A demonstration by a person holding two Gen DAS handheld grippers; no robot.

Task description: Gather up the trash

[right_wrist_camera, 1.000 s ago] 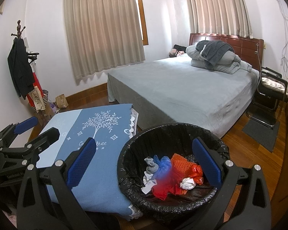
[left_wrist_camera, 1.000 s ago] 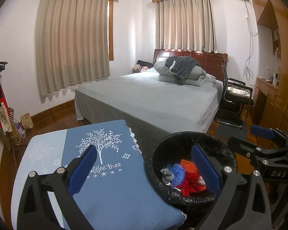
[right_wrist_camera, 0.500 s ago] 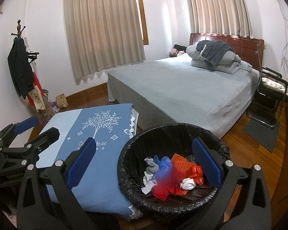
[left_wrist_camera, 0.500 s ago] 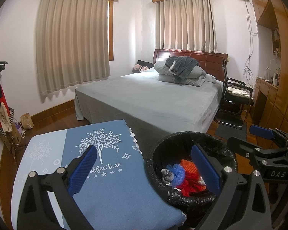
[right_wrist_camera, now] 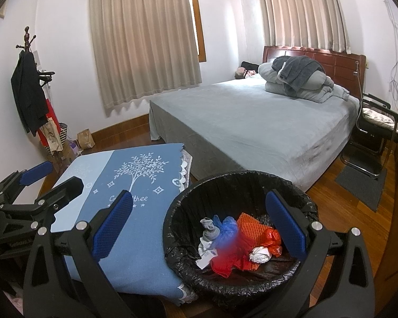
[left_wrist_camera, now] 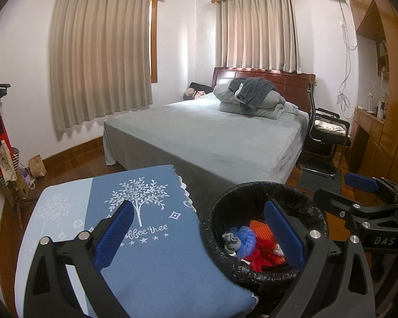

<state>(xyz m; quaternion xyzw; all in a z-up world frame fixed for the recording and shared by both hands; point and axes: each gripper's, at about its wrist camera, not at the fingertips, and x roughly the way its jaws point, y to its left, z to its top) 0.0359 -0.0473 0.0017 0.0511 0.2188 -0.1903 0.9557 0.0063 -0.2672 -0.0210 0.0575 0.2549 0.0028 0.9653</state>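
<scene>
Both tongs, left tongs (left_wrist_camera: 199, 235) and right tongs (right_wrist_camera: 199, 222), gape apart, empty. The black-lined trash bin (right_wrist_camera: 241, 185) (holding crumpled trash (right_wrist_camera: 241, 241)) sits lower right, beside a blue-clothed worktop (right_wrist_camera: 135, 175).

White walls (left_wrist_camera: 26, 53) are seen, with beige curtains (left_wrist_camera: 100, 61) drawn at 11 and 1 o'clock. A grey bed (left_wrist_camera: 212, 137) is set against a wooden headboard (left_wrist_camera: 291, 82), bedding (left_wrist_camera: 252, 98) piled on it. A black chair (left_wrist_camera: 323, 135) and wooden cabinets (left_wrist_camera: 376, 132) are placed at 3 o'clock on a wooden floor (right_wrist_camera: 339, 209).
</scene>
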